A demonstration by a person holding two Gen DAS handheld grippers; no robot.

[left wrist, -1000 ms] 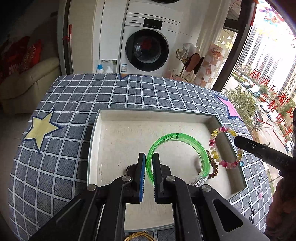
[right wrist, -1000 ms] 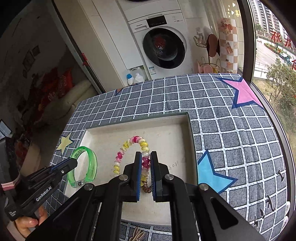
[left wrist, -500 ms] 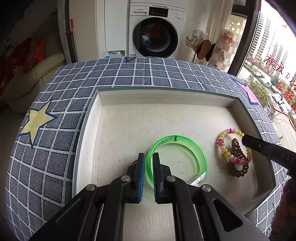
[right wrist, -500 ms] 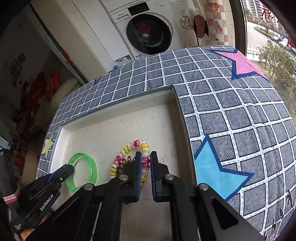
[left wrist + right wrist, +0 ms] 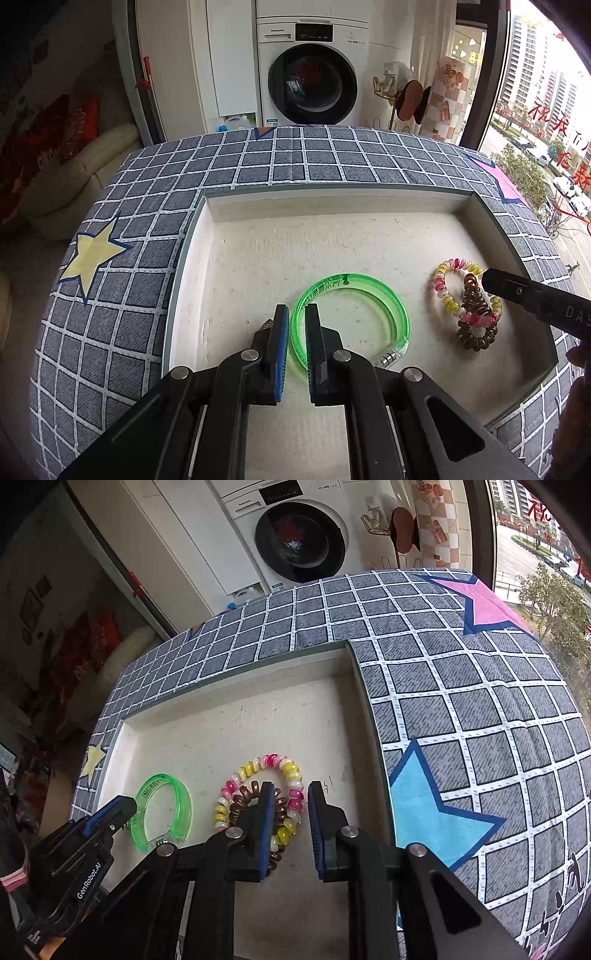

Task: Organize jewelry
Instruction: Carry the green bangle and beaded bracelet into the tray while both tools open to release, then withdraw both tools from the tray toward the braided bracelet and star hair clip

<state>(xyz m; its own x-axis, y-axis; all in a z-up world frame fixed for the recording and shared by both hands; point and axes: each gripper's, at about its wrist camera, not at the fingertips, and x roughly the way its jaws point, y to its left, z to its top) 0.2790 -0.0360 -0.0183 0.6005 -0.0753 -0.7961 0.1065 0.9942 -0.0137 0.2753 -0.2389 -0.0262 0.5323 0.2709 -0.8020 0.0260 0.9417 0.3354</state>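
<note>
Translucent green plastic bangle (image 5: 351, 321) lies flat in the shallow cream tray (image 5: 332, 206) on the checked-cloth bench (image 5: 295, 162). Left tongs (image 5: 296, 325) are opening, the bangle's near rim between the pads, no longer pinched. Right tongs (image 5: 291, 812) are opening too, straddling the pink-and-yellow beaded bracelet (image 5: 273, 762), which overlaps a brown coiled hair tie (image 5: 243, 797).

Table under a grey grid-check cloth (image 5: 306, 162) with star prints: yellow star (image 5: 94, 254) far left of the left jaws, blue star (image 5: 436, 808) just right of the right jaws, pink star (image 5: 480, 602) beyond them to the right. Shallow off-white tray (image 5: 332, 208) sits directly on the cloth, under both sets of jaws.
</note>
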